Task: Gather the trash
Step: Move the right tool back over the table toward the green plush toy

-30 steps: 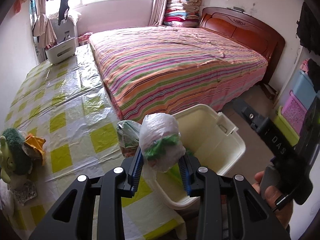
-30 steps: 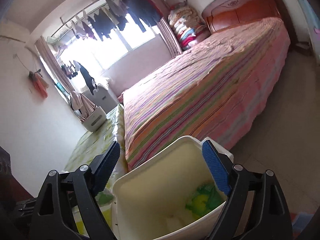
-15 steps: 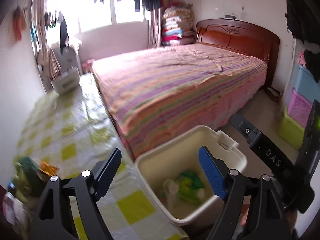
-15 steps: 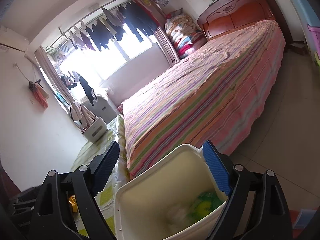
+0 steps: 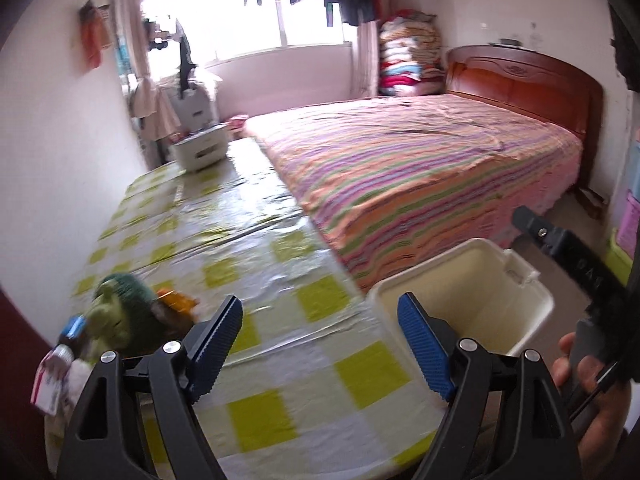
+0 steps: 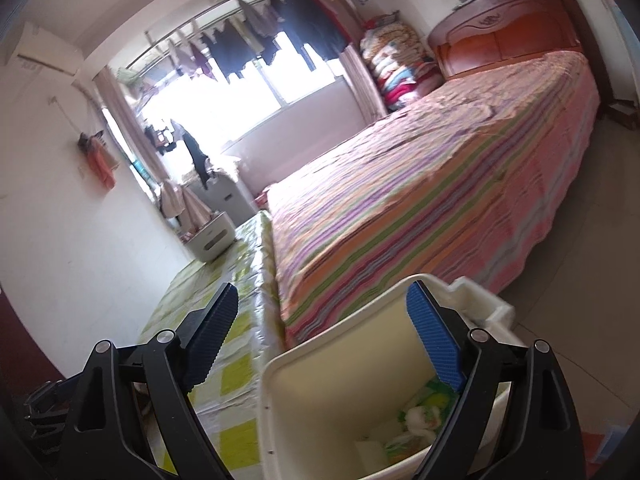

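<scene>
Trash sits at the bottom of the cream bin (image 6: pixel 320 408): a crumpled white bag (image 6: pixel 416 420) with green and yellow wrapping (image 6: pixel 438 390) beside it, seen in the right wrist view. The bin stands off the corner of the bench (image 5: pixel 280 272), just beside the foot of the striped bed (image 5: pixel 420 168). From the left wrist view its inside wall looks bare, the contents hidden below the rim.

On the bench, well apart from the bin toward the wall side, lies a blurred heap: a green plush toy (image 5: pixel 120 312), something orange (image 5: pixel 176 300) behind it, and a small white and pink packet (image 5: pixel 50 380) at the edge. A white basket (image 5: pixel 200 152) stands at the bench's far end, what it holds too small to tell.

The left gripper (image 5: pixel 320 348) hangs over the bench just beside the bin, its blue pads (image 5: pixel 218 344) spread wide, pinching nothing and touching nothing. The right gripper (image 6: pixel 326 348) hovers over the bin's mouth, spread just as wide and empty, one pad (image 6: pixel 434 344) above the trash, the other above the bench.
</scene>
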Available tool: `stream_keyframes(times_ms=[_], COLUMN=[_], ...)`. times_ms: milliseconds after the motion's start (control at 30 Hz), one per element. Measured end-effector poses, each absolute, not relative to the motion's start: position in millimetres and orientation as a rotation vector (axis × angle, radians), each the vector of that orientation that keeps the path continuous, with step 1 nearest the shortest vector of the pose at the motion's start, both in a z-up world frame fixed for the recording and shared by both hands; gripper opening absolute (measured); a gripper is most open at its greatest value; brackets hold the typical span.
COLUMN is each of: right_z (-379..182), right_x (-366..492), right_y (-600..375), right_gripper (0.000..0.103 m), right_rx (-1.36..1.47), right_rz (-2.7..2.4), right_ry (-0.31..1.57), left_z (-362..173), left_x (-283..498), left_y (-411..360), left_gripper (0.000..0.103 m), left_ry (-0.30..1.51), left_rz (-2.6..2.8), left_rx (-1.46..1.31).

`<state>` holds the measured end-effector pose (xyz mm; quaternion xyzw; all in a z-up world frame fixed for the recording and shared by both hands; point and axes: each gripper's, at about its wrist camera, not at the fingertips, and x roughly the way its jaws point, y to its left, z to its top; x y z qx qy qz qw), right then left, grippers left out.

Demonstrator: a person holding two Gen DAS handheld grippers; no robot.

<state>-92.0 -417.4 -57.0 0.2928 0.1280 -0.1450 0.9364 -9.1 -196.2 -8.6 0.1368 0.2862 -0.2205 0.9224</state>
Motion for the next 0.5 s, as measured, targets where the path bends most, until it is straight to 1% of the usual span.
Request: stream_keyframes(times_ms=[367, 500], right_z=[-48, -44], right_x=[-54, -39], right_y=[-346, -312], right_gripper=[0.086, 0.086], right_rx=[0.478, 0.433], right_rz=[-0.119, -0.041], right_ry=[0.303, 0.322], left_z=[-26, -30], left_x=[10, 31], left_y=[-80, -31], left_gripper=[0.078, 0.078], left_ry=[0.573, 0.586], left_rz=[-0.212, -0.109], left_rx=[0.275, 0.25])
